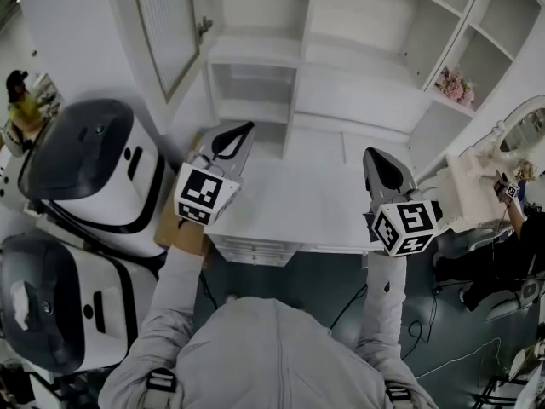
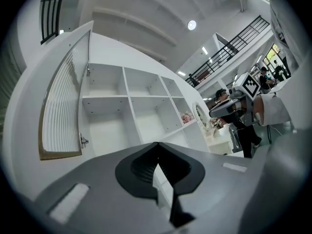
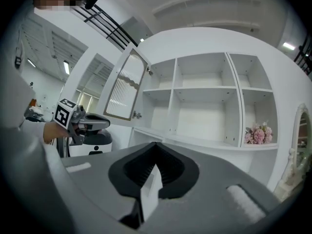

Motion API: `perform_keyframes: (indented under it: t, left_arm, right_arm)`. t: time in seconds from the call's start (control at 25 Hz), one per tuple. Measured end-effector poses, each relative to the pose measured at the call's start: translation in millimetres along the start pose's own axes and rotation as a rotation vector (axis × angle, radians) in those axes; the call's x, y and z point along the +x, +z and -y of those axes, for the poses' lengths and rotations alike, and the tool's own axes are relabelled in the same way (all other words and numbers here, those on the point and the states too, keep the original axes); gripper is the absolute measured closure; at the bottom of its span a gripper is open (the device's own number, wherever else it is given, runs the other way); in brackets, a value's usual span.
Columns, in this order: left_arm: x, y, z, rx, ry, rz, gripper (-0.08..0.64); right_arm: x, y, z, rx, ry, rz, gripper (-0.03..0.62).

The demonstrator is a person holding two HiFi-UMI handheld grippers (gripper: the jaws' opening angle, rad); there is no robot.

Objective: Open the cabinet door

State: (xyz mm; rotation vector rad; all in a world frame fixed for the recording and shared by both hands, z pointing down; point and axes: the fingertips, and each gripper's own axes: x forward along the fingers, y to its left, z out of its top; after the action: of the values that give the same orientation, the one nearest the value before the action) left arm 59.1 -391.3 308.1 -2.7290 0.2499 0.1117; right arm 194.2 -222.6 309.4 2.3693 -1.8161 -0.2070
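Two closed, empty pairs of jaws mid-frame, left gripper and right gripper; the cabinet door stands open at upper left, well apart from both.

Head view from above the person, facing steeply down, left and right gripper views level, facing the far white open-shelved cabinet, shared by all three

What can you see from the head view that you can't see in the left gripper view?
Only the head view: two black-and-white machines and the person's grey sleeves. Only the left gripper view: ceiling lights and a black railing. Both: the open cabinet door, the white shelves and the pink flowers.
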Motion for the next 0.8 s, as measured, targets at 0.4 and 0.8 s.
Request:
perform_keyframes:
  t: [0.4,0.8]
  left_arm:
    - [6,-13,8,0.016,-0.02,-0.029,0.543]
    - [0,-12,12,-0.005,-0.022,-0.025,0.543]
  right_arm:
    - [14,-11,-1,-0.013,0.002,-0.044,0.592]
    - [15,-12,-10,-0.017,0.018,-0.048,0.592]
